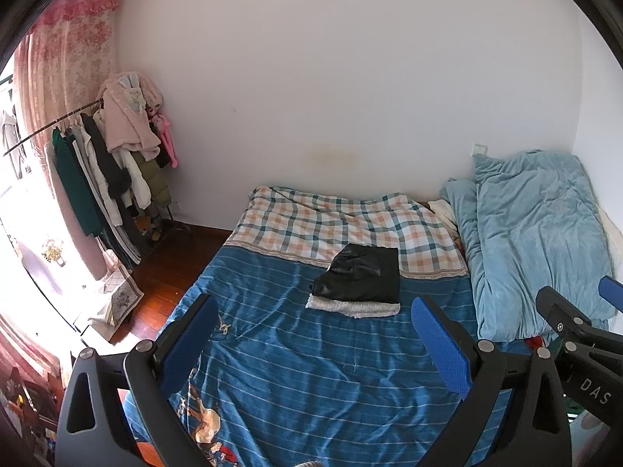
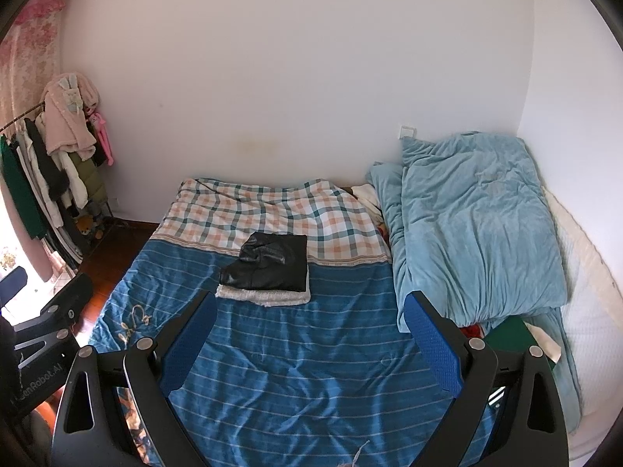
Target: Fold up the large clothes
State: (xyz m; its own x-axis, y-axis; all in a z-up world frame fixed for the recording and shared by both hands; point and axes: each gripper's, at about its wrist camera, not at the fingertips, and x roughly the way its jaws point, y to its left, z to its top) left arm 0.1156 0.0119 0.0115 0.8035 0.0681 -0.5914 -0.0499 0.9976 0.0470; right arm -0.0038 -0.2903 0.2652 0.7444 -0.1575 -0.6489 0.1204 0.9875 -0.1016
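Both grippers hang above the near end of the bed, the left gripper [image 1: 315, 344] and the right gripper [image 2: 309, 340] each with jaws spread wide and nothing between the blue textured pads. Beyond them, on the striped blue bedspread [image 2: 296, 373], lies the folded pile: a shiny black garment [image 2: 268, 266], leather-like and creased, squared off on top of a folded white fleecy piece [image 2: 264, 296]. The pile sits where the blue stripes meet the orange-and-green checked quilt [image 2: 264, 210], probably parked out of the working space. To the pile's right a soft pale-blue blanket [image 2: 475, 225] is heaped loosely. Left of the pile, against the wall, a clothes rack [image 1: 105, 163] holds hanging coats, likely the next supply.
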